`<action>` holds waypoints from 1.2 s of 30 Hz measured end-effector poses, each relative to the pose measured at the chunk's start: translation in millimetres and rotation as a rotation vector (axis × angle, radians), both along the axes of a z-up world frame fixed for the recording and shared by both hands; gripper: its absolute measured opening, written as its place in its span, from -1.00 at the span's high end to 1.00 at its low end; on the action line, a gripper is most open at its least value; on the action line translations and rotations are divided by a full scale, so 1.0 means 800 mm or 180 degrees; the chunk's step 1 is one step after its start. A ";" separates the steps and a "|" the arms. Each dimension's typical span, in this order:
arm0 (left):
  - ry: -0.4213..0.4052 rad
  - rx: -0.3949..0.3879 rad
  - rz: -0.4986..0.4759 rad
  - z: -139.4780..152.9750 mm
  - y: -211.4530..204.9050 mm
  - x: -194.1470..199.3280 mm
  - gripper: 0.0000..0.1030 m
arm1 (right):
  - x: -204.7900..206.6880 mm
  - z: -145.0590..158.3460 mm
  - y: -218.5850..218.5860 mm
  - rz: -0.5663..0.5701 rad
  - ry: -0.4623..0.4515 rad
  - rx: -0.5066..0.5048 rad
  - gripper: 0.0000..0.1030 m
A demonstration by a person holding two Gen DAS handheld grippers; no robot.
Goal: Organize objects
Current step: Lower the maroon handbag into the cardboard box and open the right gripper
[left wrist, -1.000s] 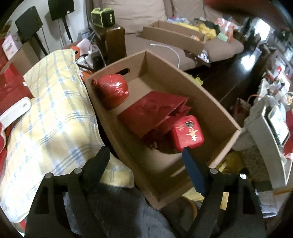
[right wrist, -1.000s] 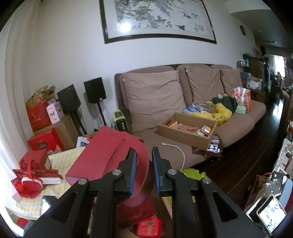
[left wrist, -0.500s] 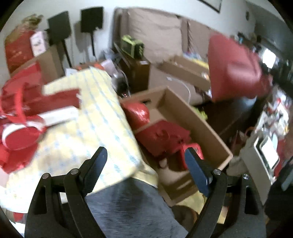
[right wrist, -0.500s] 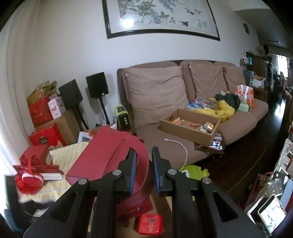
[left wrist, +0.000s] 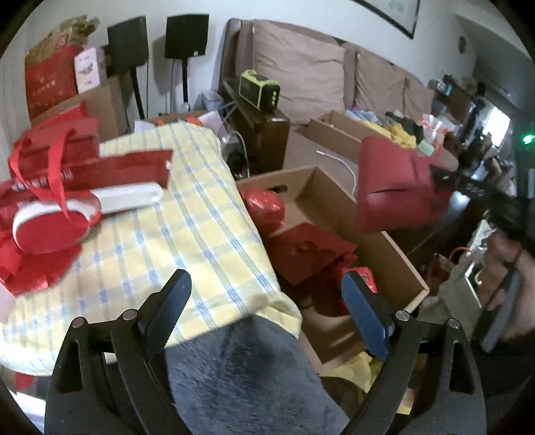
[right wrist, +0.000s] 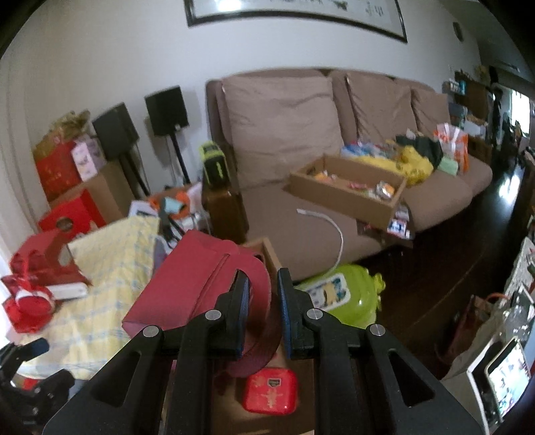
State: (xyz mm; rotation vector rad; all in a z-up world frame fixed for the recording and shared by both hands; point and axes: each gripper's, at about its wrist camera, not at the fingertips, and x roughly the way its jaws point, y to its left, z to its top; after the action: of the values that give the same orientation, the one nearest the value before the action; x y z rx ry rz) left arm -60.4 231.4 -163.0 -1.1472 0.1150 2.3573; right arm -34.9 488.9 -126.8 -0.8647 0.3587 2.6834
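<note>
- Left gripper [left wrist: 264,297]: jaws wide, just been opening, nothing btwn them; over yellow checked cloth [left wrist: 187,234].
- Open brown cardboard box [left wrist: 398,264]: holds red items.
- Right gripper [right wrist: 262,291]: clamped on flat dark-red paper bag [right wrist: 187,287] w/ looped handle, prob. creased, held above box.

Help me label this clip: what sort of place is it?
Most likely a home living room mid-tidy: a brown sofa with big cushions, a framed picture on the wall, and speakers on stands.
</note>
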 end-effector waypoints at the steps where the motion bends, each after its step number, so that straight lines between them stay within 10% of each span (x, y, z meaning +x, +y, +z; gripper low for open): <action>1: -0.0023 0.0032 0.0012 -0.003 0.002 0.004 -0.76 | -0.003 -0.010 0.003 -0.0014 -0.0042 -0.0026 0.71; 14: -0.0009 -0.0132 -0.0217 -0.026 0.040 0.034 -0.76 | -0.036 -0.111 0.023 -0.0123 -0.0584 -0.0330 0.71; 27: 0.0022 -0.0145 -0.0153 -0.023 0.035 0.029 -0.76 | -0.041 -0.130 0.031 -0.0222 -0.0871 -0.0280 0.67; 30: 0.0020 -0.0183 -0.0173 -0.025 0.037 0.029 -0.76 | -0.050 -0.138 0.024 -0.0141 -0.1017 -0.0203 0.57; 36: 0.0022 -0.0190 -0.0175 -0.026 0.038 0.029 -0.76 | -0.052 -0.143 0.018 -0.0207 -0.1101 0.0070 -0.42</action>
State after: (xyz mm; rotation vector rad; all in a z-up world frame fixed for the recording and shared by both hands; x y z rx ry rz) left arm -36.9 261.4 -183.7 -1.1492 0.2182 2.3237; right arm -76.5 503.1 -241.2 -1.2597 0.2699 2.4127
